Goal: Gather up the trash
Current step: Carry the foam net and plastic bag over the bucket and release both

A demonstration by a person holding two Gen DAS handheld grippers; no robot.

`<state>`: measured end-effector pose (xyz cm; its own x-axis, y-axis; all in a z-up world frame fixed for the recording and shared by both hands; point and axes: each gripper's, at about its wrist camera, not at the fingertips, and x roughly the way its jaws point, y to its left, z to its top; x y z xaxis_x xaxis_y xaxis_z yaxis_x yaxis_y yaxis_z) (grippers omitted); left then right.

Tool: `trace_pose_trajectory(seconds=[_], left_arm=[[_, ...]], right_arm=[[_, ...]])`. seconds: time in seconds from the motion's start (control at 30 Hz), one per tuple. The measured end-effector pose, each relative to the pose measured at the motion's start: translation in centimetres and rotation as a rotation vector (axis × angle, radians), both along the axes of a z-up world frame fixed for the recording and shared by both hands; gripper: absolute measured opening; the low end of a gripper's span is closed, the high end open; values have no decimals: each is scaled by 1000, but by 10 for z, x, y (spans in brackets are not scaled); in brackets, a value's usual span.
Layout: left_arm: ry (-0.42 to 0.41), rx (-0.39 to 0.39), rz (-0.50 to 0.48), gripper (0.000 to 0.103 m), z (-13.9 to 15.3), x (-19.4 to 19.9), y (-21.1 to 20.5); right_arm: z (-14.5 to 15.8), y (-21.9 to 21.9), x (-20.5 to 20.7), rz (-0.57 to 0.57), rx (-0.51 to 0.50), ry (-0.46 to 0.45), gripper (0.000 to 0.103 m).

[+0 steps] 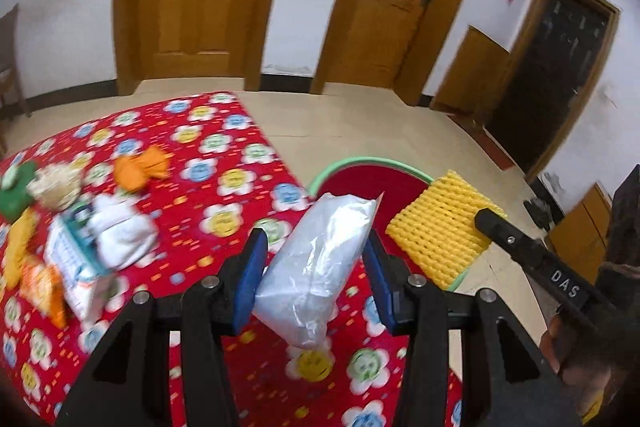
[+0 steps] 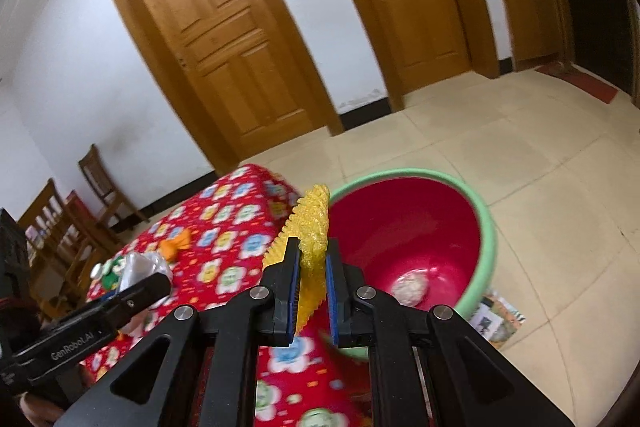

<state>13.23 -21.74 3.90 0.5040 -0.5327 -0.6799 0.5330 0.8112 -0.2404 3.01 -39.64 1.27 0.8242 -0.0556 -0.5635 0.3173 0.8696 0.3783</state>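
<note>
The surface (image 1: 240, 155), draped in a red cloth printed with flower faces, is the largest thing in view and serves as the landmark here. Just off its far right corner, down on the tiled floor (image 2: 540, 147), stands the basin (image 2: 490, 239), red inside with a pale green rim; a crumpled whitish wad (image 2: 410, 289) lies at its bottom. A printed paper (image 2: 498, 319) lies on the floor, partly under the basin on the side away from the surface.

The left gripper (image 1: 316, 267) hangs over the right edge of the surface, its jaws about half apart and pressing on a clear plastic bag (image 1: 320, 259) with white contents, which sits tilted between the blue pads. The right gripper (image 2: 312, 287) is off the same corner, its jaws closed down tight on a sheet of yellow foam netting (image 2: 314, 227); from the left wrist camera the netting shows against the basin's rim.

On the left part of the surface, well away from the basin, a blurred heap of trash remains: a white and teal carton (image 1: 76, 259), a white crumpled cloth or tissue (image 1: 124, 231), an orange wrapper (image 1: 140, 167) lying apart toward the middle, a beige crumpled piece (image 1: 56, 183), a green item (image 1: 18, 187) at the edge, and orange and yellow packets (image 1: 40, 287) nearest the camera.
</note>
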Motion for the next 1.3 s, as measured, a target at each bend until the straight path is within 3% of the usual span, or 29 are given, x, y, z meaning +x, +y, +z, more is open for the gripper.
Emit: trace_pose_trajectory(seconds=[0.47,0.57,0.7,0.93,1.07,1.3], left_arm=[[23,47,-157,49,-38,28,-94],[19,66,-159,55,-44,31,-103],[-1,79,-141,69,-48,33,-107],[23,67,-125,69,-51,40,-100],[13,71,-116,69,-48,36,-97],[30,56,-99,69,-44,33,-86]], right_arm=[[-39,-56,7,-115,44,71,12],[-45,-63,8,-130,50,82,13],[-52,-68,11,-133,57,93,13],[-59,-72,12,-125,69,101,14],[-59,-72,12,-126,78,99,26],[-57,-72,7,-129,85,99,27]])
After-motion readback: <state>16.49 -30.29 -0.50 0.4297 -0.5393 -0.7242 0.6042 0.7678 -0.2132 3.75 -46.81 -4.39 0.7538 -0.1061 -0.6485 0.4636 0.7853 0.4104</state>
